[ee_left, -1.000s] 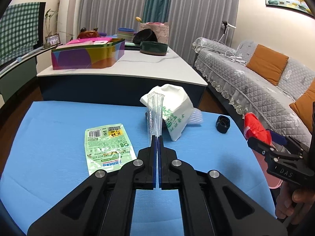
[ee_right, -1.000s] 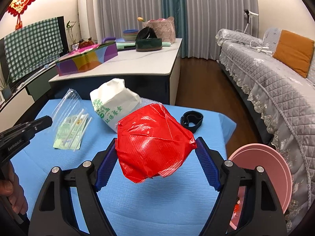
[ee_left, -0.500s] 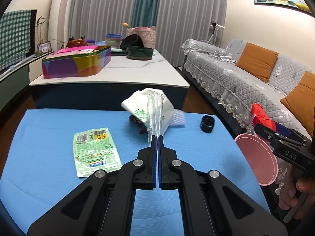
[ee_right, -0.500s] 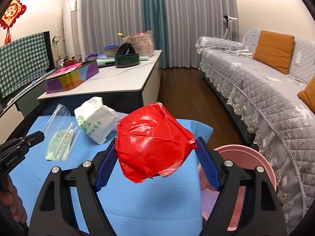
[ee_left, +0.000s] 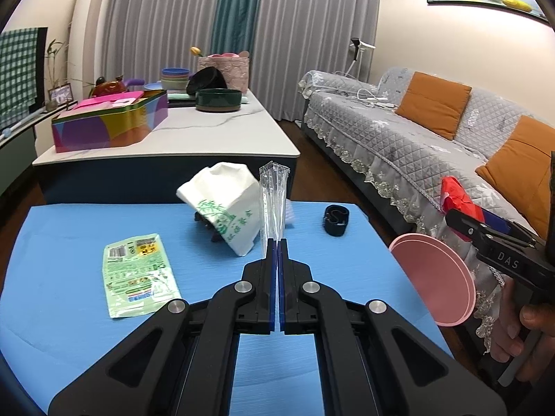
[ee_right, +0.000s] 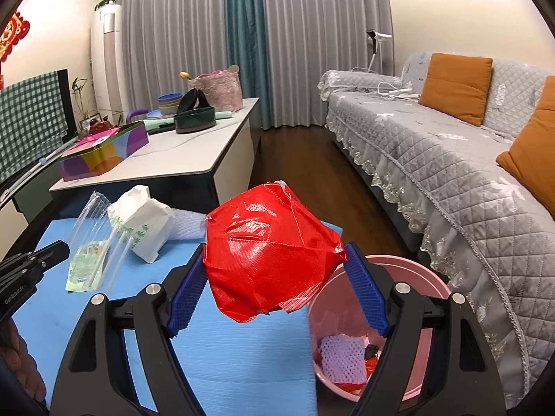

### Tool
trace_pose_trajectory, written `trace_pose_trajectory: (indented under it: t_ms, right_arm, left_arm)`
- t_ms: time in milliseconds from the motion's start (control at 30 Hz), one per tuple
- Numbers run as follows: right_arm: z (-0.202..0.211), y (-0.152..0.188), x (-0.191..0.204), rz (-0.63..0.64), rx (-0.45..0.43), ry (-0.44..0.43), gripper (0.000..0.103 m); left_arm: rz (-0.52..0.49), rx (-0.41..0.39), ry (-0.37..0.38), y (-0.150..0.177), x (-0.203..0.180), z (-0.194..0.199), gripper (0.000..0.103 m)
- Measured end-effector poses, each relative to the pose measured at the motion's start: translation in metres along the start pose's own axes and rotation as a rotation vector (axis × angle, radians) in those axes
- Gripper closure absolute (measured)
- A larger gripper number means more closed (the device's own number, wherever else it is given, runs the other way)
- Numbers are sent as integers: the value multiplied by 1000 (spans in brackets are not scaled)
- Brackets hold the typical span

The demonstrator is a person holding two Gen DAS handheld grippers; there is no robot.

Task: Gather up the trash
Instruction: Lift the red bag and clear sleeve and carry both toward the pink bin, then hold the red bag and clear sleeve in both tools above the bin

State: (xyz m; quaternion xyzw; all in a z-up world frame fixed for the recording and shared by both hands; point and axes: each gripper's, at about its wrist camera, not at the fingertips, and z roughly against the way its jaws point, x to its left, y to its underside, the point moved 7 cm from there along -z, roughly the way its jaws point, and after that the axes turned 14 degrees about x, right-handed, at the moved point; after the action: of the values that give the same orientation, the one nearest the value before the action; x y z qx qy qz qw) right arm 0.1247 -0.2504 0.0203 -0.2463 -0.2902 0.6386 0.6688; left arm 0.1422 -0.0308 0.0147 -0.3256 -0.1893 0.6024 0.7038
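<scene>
My left gripper [ee_left: 277,242] is shut on a clear plastic bag [ee_left: 274,197], held upright above the blue table [ee_left: 69,242]. My right gripper [ee_right: 274,277] is shut on a crumpled red wrapper [ee_right: 267,246], held over the table's right edge beside the pink trash bin [ee_right: 426,277]. The bin holds several bits of trash, among them a purple foam net [ee_right: 341,357]. On the table lie a green packet [ee_left: 138,274], a white paper bag [ee_left: 225,208] and a black band [ee_left: 335,220]. The bin [ee_left: 433,277] and red wrapper [ee_left: 458,197] also show in the left wrist view.
A white-topped counter [ee_left: 208,138] with a colourful tin [ee_left: 111,124] and bowls stands behind the table. A grey sofa [ee_right: 451,173] with orange cushions runs along the right. Bare wooden floor [ee_right: 312,159] lies between them.
My right gripper has carried the red wrapper rightward to the table's edge, bringing the pink bin's inside into view. My left gripper has kept its hold on the clear bag and shifted a little right.
</scene>
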Motion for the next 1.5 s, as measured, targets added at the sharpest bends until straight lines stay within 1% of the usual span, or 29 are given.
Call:
trace_pose_trajectory:
  t_ms: [1033, 1500]
  right_arm:
    - [17, -4, -40, -46, -41, 61, 26]
    - [22, -1, -75, -93, -44, 86, 26]
  left_arm:
    - [-53, 1, 49, -4, -41, -13, 102]
    - [-94, 9, 79, -6, -76, -24, 102]
